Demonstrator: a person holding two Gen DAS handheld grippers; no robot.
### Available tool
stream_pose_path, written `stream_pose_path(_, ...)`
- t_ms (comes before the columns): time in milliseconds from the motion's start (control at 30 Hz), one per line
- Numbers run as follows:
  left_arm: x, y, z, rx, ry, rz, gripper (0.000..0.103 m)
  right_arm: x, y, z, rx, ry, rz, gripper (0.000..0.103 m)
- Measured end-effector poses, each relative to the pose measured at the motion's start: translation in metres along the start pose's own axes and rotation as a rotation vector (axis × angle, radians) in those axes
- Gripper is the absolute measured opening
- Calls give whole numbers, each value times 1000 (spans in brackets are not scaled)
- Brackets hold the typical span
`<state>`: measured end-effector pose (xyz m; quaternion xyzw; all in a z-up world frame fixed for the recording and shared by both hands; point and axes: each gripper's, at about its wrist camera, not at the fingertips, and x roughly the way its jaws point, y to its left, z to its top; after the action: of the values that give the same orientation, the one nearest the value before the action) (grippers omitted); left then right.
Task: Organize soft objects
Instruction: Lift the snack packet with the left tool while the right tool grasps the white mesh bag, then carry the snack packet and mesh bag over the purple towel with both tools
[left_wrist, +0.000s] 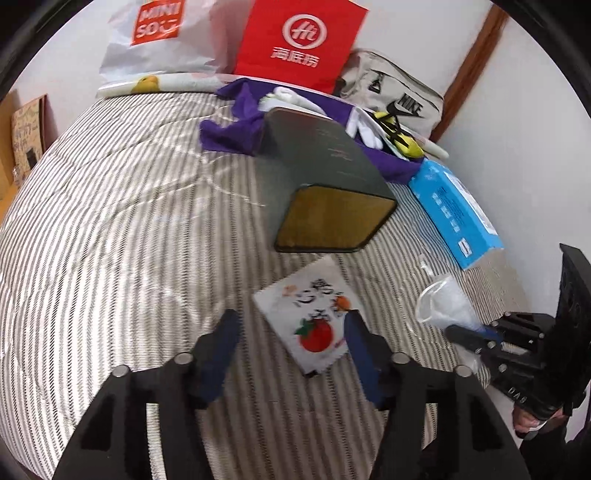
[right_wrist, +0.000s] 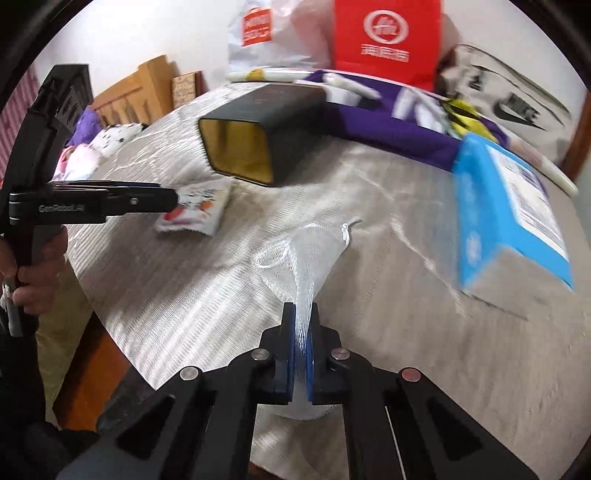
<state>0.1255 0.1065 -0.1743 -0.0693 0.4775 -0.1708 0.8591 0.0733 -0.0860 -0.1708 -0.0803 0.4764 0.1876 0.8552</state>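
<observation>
Here the striped bedcover (left_wrist: 110, 229) gives the most open room: in the left wrist view it runs bare from 7 through 11 o'clock, out to the bed's rounded edge. The far rim, at 12 to 2 o'clock, is crowded: a white Miniso bag (left_wrist: 155, 37), a red paper bag (left_wrist: 299, 40) and a grey Nike bag (left_wrist: 399, 99) stand against the wall, with purple cloth (left_wrist: 236, 122) spread before them. A dark box with a gold-lined open end (left_wrist: 325, 184) lies on its side near the middle, its mouth facing the cameras. A blue carton (left_wrist: 454, 210) lies at 3 o'clock close to the right-hand edge of the bed.

The left gripper (left_wrist: 291, 336) stands about half open over a white sachet printed with red fruit (left_wrist: 314, 317); the right finger crosses the sachet's edge, the left is well clear, and neither presses it. No earlier picture bears on this.

The right gripper (right_wrist: 300, 325) is clamped narrowly on a white mesh pouch (right_wrist: 303, 266). The net is sheer, gathered to a thin neck between the blue pads (right_wrist: 288, 343) and flaring toward 12 o'clock, with a knotted drawstring (right_wrist: 347, 230) at its far end. It sits at centre of the right wrist view, between the sachet at 10 o'clock and the carton at 3 o'clock.
</observation>
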Motion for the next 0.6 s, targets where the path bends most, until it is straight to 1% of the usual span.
stream_pose_path(67, 6, -12, 1, 30, 14, 5, 61, -7, -15, -8, 34, -2, -11, 5)
stream_pose_path(133, 11, -22, 2, 49, 22, 33, 72, -13, -27, -16, 62, -6, -29, 5)
stream_pose_path(267, 23, -42, 3, 95, 6, 151, 77, -20, -51, -32, 111, -2, -63, 5)
stream_pose_path(400, 32, -56, 1, 147, -6, 272, 77, -25, -66, -40, 147, -10, -69, 5)
stream_pose_path(467, 33, -58, 1, 140, -21, 275, 76, -26, -71, -42, 153, -13, -75, 5)
stream_pose_path(500, 33, -57, 2, 137, -26, 276, 71, -27, -73, -43, 157, -14, -76, 4)
stream_pose_path(533, 32, -58, 2, 139, -33, 275, 63, -27, -76, -43, 162, -16, -74, 5)
stream_pose_path(600, 31, -58, 2, 140, -42, 270, 55, -28, -79, -45, 167, -18, -78, 5)
